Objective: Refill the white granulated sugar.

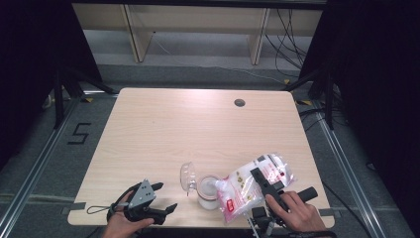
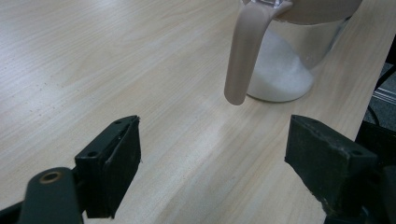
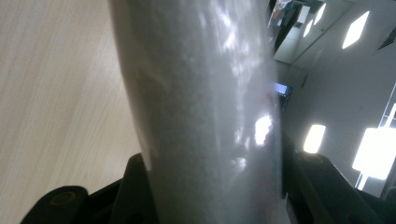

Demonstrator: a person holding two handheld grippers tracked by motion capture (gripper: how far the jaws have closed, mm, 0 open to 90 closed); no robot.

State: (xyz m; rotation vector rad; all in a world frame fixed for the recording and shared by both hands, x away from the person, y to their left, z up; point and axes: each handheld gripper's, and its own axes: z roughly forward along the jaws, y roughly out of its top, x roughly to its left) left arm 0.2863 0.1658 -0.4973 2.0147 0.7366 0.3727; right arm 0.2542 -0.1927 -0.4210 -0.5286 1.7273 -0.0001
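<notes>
At the lower right of the high view, the right gripper (image 1: 257,179) clamps a clear plastic bag of white granules (image 1: 252,184), tilted to pour into the clear lidded jar (image 1: 208,194), while the left gripper (image 1: 165,197) waits open.

Clear bag (image 1: 255,186) with red-and-white label, white grains in clear jar (image 1: 208,193), pale wood-grain table (image 1: 198,124).

High view looks forward and down over the table (image 1: 163,129); left gripper view, close, shares its five-o'clock jar (image 1: 208,192).
</notes>
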